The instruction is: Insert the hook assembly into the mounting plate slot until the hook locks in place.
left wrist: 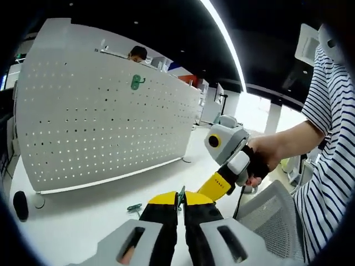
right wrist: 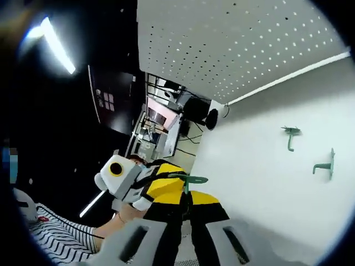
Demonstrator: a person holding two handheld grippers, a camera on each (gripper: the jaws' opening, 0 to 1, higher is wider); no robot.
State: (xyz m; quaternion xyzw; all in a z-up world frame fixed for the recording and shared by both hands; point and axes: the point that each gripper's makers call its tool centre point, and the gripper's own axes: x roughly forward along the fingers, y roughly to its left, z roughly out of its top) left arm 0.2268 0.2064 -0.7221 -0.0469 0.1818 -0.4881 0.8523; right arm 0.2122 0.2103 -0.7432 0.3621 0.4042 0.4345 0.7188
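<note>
Left gripper view
- Left gripper (left wrist: 181, 206): jaws pressed together on a green hook (left wrist: 181, 195), with just a thin sliver of it standing up between the yellow tips.
- Mounting plate (left wrist: 83, 111): a white perforated panel standing upright on the white table (left wrist: 77, 221), well apart from the gripper; one green hook (left wrist: 136, 82) already hangs high on it.
- Loose hook (left wrist: 134, 209): lies on the table just left of the jaw tips.
- Right gripper (left wrist: 224, 145): held in a hand (left wrist: 260, 158) to the right and tilted; from here I cannot tell how its jaws stand.
- Risk: the grip is on a narrow edge — the hook could twist or slip as it meets the hole, and a pushed panel might tip or slide.
- Room: open table between jaws and panel; the panel's lower rail and the loose hook are the nearest edges.

Right gripper view
- Right gripper (right wrist: 186, 197): jaws closed, holding a green hook (right wrist: 188, 179) whose arm sticks out sideways past the tips.
- Left gripper (right wrist: 138, 185): close alongside at the left, nearly touching — a bump could knock either hook askew.
- Spare hooks (right wrist: 290, 136) and (right wrist: 326, 164): lying on the table, apart from each other.
- Room: wide bare table toward the plate (right wrist: 238, 44); the table edge lies near the black round object (right wrist: 211, 118).
</note>
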